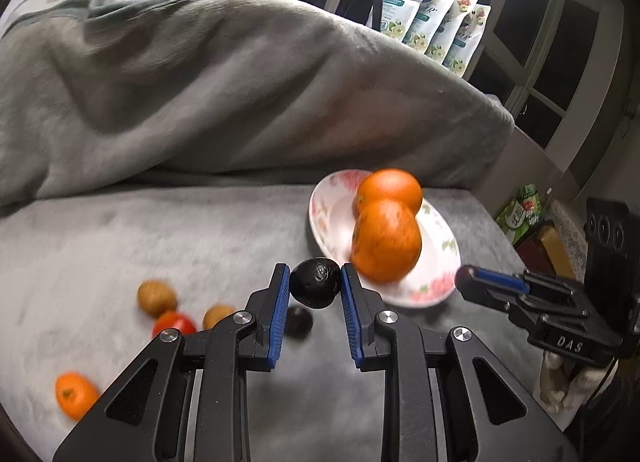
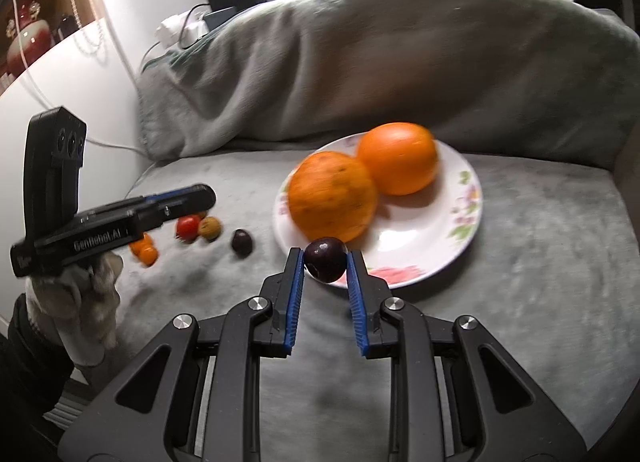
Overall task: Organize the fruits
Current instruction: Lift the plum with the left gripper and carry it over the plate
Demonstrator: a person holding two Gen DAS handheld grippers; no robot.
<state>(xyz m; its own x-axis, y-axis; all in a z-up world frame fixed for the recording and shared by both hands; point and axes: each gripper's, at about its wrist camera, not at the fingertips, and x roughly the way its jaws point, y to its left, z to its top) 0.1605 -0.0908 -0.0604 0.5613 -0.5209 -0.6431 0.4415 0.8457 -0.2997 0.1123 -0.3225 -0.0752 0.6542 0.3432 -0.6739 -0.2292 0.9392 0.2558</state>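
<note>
Between the left gripper's (image 1: pixel 315 282) fingertips sits a clamped dark fruit (image 1: pixel 316 282); the right gripper (image 2: pixel 325 262) pinches a dark plum (image 2: pixel 325 264).

Left gripper (image 1: pixel 315 282) clamped on a dark fruit (image 1: pixel 316 282), tilted downward. Right gripper (image 2: pixel 325 266) likewise pinching another dark fruit (image 2: pixel 325 265). Gloved hand (image 2: pixel 86 302) under left tool.

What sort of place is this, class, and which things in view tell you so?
Probably a living room at home: a grey sofa seat draped with a blanket, a floral plate of oranges on the cushion, and paned doors behind.
</note>
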